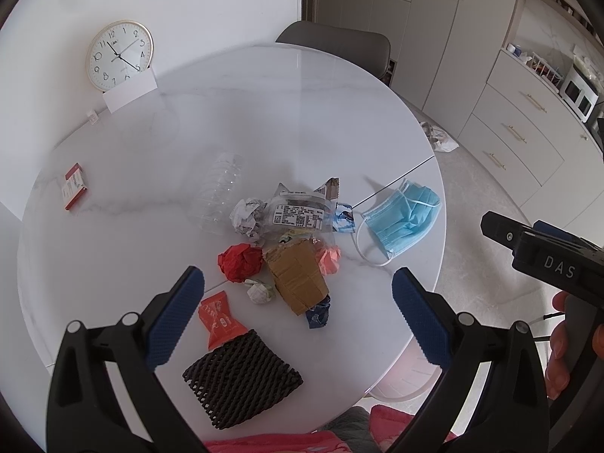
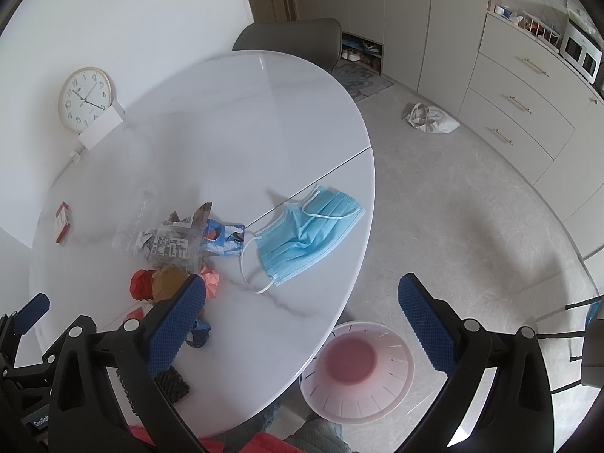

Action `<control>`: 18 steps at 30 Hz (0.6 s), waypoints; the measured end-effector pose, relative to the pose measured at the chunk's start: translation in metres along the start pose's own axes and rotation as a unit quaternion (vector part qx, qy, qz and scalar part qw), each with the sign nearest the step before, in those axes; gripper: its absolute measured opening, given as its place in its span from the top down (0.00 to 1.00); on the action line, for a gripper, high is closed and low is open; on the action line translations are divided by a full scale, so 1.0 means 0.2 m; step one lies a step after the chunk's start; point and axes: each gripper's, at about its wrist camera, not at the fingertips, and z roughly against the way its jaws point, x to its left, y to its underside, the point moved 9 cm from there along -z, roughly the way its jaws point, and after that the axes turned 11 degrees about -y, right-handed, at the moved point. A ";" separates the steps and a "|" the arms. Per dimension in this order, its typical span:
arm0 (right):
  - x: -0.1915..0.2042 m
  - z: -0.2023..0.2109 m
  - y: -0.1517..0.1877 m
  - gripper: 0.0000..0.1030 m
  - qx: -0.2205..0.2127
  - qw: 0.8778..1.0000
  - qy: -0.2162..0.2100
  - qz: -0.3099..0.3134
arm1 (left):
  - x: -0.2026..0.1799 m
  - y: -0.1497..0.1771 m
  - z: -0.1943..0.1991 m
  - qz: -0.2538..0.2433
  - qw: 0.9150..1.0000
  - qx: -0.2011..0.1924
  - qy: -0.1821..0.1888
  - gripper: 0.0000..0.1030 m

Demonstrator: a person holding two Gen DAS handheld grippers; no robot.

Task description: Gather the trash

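The trash (image 1: 281, 241) lay heaped on the table (image 1: 226, 120) just ahead of the left gripper (image 1: 298, 302), whose jaws stood wide apart and held nothing. A mesh sleeve (image 1: 241, 377) sat nearest, under its fingers. A mask (image 2: 305, 232) lay ahead of the right gripper (image 2: 302, 321), also wide open and empty. The bin (image 2: 356, 372) stood on the floor below it, beside the table edge

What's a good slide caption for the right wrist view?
Open right gripper above a blue face mask on the table, pink bin below.
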 end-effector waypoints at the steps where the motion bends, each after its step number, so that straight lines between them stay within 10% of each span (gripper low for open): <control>1: 0.00 0.00 0.00 0.02 0.001 1.000 0.000 0.000 | 0.00 0.00 0.00 0.000 1.000 0.000 0.000 0.08; 18: 0.01 -0.06 -0.01 0.02 0.011 1.000 -0.013 0.021 | 0.00 0.01 -0.01 -0.002 1.000 0.002 0.002 0.08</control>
